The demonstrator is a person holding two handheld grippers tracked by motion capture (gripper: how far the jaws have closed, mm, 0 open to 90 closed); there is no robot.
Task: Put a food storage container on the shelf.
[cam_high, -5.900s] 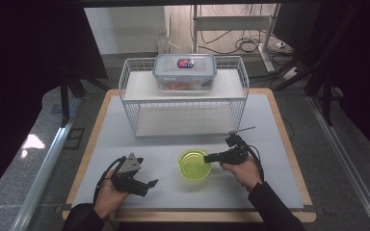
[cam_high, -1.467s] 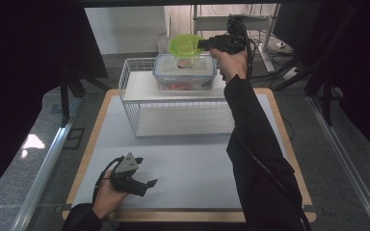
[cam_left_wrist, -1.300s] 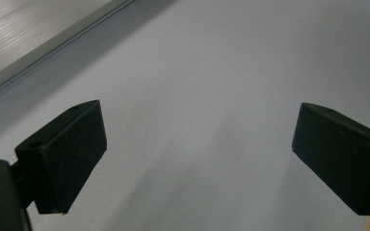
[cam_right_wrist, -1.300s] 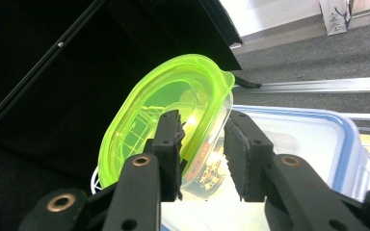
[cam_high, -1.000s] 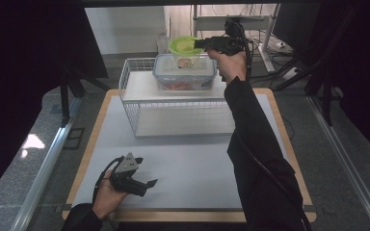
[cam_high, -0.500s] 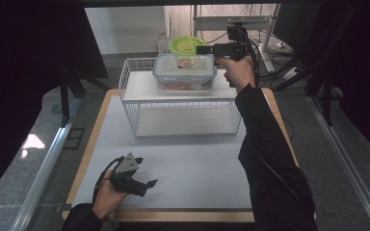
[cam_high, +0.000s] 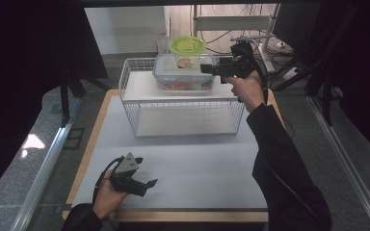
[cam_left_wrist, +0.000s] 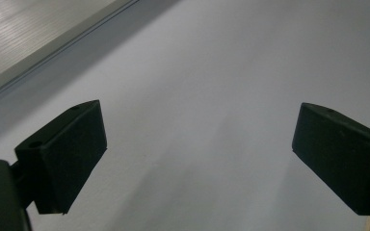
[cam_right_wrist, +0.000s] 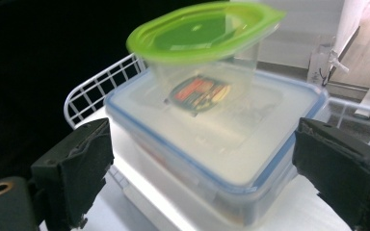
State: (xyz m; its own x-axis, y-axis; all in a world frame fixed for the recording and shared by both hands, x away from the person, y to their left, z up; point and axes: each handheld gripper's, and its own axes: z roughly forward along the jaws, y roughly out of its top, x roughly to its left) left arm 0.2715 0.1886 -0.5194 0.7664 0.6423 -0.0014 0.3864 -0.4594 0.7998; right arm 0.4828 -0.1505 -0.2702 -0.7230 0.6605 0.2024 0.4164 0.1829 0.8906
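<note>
Green-lidded container (cam_high: 187, 52) sat atop blue-rimmed box (cam_high: 183, 73) on wire rack (cam_high: 139, 103), just ahead of right gripper (cam_high: 207, 68), jaws just opened, gripping nothing.

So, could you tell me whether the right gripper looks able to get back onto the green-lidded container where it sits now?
Probably yes. The green-lidded container sits on top of the blue-rimmed box on the wire rack. The right gripper, jaws just opened and empty, faces it with nothing between.
</note>
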